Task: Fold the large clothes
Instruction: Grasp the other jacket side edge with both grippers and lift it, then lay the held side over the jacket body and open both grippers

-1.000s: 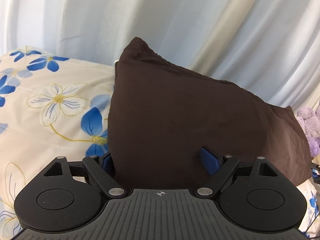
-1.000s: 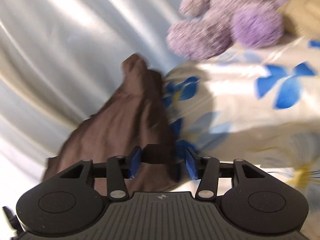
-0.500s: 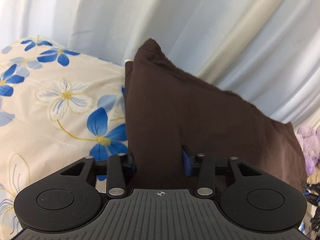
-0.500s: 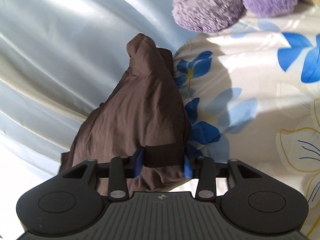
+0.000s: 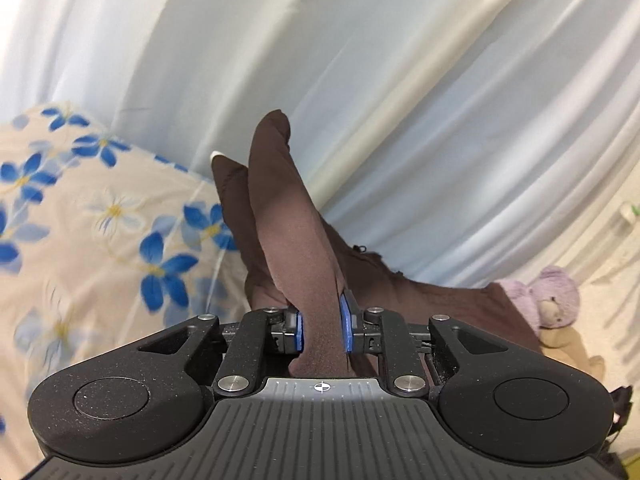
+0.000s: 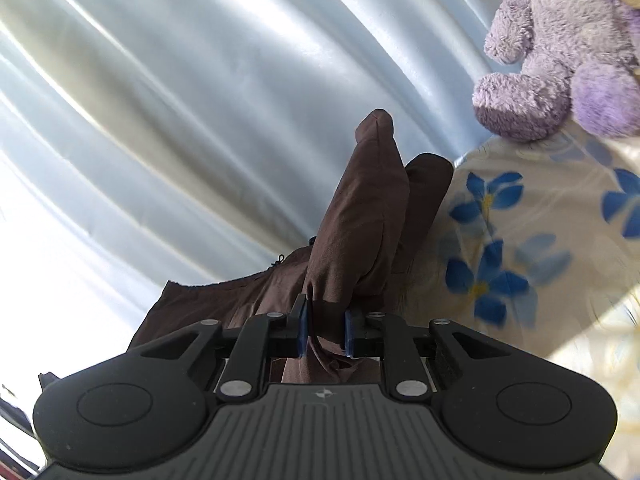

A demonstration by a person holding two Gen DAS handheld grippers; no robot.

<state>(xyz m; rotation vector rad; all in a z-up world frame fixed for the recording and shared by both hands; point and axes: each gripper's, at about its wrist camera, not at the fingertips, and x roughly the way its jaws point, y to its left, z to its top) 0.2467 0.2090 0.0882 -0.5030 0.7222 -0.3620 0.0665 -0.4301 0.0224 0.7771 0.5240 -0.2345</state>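
Note:
A dark brown garment is bunched into a ridge that runs forward from my left gripper. Its blue pads press on the cloth from both sides while the jaws are still closing. The rest of the cloth trails off to the right. In the right wrist view the same brown garment rises in two folds ahead of my right gripper, whose jaws are also closing with the cloth pinched between the blue pads. Both grippers hold the fabric lifted above the flowered bedding.
A cream bedspread with blue flowers lies to the left, and also shows as the flowered bedspread on the right. Pale curtains hang behind. A purple plush bear sits at the bed's far edge, seen small as the plush bear.
Both grippers have closed onto the brown garment and risen. The cloth, spread wide a second ago, is now gathered into narrow upright folds between each pair of pads.

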